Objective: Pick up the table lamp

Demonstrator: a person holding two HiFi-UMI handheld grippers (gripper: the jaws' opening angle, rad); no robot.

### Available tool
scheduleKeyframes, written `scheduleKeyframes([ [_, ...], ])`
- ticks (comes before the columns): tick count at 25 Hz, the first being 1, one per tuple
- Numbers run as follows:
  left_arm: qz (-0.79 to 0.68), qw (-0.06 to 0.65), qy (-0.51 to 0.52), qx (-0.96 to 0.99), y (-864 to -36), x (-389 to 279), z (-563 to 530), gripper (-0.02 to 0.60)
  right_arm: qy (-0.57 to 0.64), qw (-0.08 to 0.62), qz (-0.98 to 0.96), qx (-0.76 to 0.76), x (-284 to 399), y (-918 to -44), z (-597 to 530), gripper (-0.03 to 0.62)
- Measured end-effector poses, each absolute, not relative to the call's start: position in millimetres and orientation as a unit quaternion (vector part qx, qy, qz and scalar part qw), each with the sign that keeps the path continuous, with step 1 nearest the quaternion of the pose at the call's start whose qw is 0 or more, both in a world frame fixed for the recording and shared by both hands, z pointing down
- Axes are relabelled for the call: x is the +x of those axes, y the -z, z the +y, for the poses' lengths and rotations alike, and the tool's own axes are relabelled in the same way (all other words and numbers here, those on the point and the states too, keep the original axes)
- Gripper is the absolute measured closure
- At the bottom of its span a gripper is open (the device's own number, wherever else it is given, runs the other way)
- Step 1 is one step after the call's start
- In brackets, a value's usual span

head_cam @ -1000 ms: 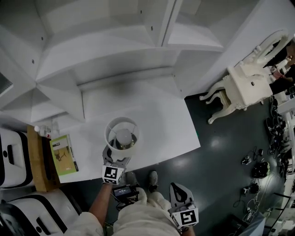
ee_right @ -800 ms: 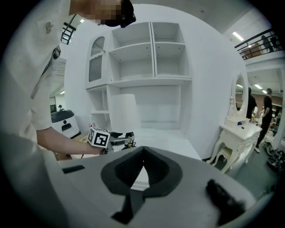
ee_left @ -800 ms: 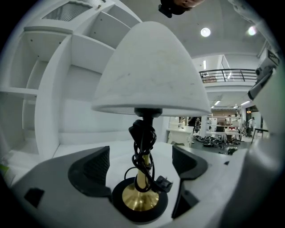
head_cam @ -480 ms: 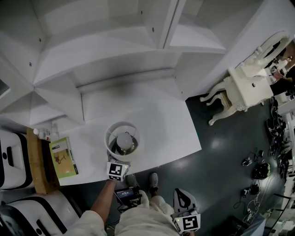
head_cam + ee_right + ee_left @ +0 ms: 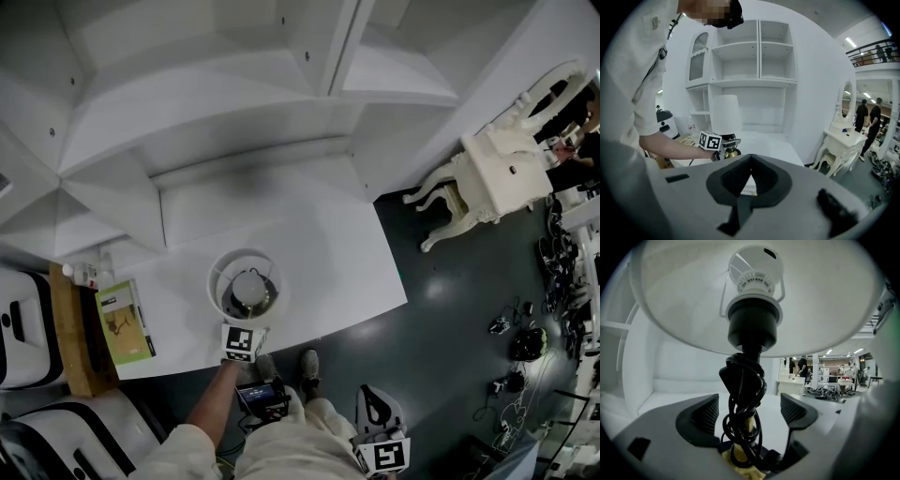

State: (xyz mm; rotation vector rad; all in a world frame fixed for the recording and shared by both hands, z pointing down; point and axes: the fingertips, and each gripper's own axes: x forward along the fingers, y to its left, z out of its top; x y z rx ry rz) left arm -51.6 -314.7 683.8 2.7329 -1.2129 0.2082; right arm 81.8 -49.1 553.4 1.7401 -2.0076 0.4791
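Left gripper view shows the table lamp [image 5: 751, 329]: a smooth white drum shade, a glossy black socket, and a black cord [image 5: 743, 397] coiled round a brass stem [image 5: 749, 426]. The left gripper [image 5: 751, 412] is spread, its ribbed pads at 9 and 3 o'clock of the stem, not touching it. The base is cut off below. Head view puts the lamp near the white table's [image 5: 328, 244] 6 o'clock edge. The right gripper [image 5: 751, 161] is pressed together, empty.

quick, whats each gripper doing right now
Left gripper: open, jaws either side of the lamp stem, not clamped on it yet.
Right gripper: closed, holding nothing.
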Motion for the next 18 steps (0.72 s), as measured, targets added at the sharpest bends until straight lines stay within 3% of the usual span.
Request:
scheduleKeyframes([
  [7,-0.412,0.077,-0.064,0.906,-691,-52,-316,0.186,-0.178,0.23,-0.724,0.626,82,-557,-49,0.582],
  [8,-0.416,0.078,-0.062,0.904,-692,-54,-317,0.235,-0.178,0.231,-0.724,0.626,82,-557,-49,0.582],
  [9,-0.421,0.08,-0.058,0.902,-691,-56,-318,0.339,-0.178,0.231,-0.723,0.626,82,-558,-48,0.582],
  [10,-0.424,0.081,-0.052,0.9,-691,-58,-319,0.383,-0.178,0.232,-0.723,0.626,82,-557,-48,0.582],
  [18,-0.415,0.077,-0.051,0.905,-689,-58,-320,0.419,-0.181,0.228,-0.723,0.626,78,-560,-51,0.582],
])
